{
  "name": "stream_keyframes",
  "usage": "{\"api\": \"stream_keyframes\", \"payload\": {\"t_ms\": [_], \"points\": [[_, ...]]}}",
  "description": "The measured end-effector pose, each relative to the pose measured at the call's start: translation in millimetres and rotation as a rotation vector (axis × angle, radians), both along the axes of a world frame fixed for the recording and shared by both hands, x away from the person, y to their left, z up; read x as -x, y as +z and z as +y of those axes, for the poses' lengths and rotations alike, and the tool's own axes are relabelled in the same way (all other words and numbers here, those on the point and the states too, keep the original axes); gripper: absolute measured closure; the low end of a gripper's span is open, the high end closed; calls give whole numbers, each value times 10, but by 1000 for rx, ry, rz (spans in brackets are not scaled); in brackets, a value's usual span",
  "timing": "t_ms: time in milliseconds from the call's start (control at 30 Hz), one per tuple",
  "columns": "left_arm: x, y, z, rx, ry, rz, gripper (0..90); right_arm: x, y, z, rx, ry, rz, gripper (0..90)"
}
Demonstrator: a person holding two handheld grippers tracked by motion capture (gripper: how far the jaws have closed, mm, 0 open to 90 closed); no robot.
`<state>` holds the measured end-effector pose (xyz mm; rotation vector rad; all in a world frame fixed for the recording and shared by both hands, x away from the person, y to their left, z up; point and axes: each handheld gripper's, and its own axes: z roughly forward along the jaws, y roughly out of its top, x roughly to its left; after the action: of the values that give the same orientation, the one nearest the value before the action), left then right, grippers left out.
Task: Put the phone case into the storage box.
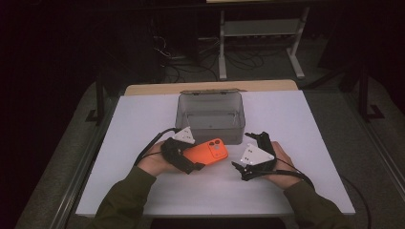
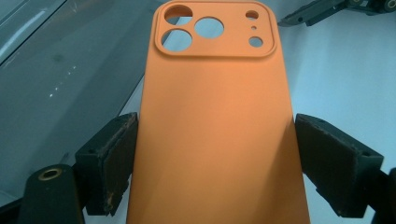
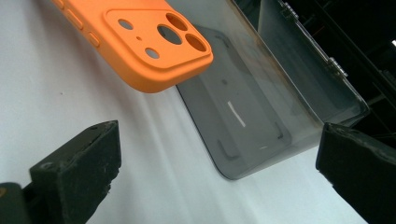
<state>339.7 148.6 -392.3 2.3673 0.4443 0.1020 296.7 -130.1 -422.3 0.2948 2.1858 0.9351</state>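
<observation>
The left gripper [image 2: 212, 158] squeezes a smooth orange phone case [image 2: 215, 126] with round camera holes, held flat, while the right gripper [image 1: 248, 152] rests beside it, jaws wide apart.

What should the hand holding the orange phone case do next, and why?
Probably carry it a little forward, over the clear grey plastic box. The left gripper is shut on the orange silicone phone case across its width, and in the high view the case's camera end sits just short of the open box's near wall. The right gripper stands open, holding nothing.
</observation>
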Motion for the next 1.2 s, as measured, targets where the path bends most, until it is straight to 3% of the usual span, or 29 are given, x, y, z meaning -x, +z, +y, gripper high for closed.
{"api": "stream_keyframes", "payload": {"t_ms": [800,1200], "points": [[-1,-1,-1,-1,0,3,162,75,-53,89,121,18,-107,0],[-1,-3,-3,2,6,6,162,108,-78,127,143,13,-141,0]]}}
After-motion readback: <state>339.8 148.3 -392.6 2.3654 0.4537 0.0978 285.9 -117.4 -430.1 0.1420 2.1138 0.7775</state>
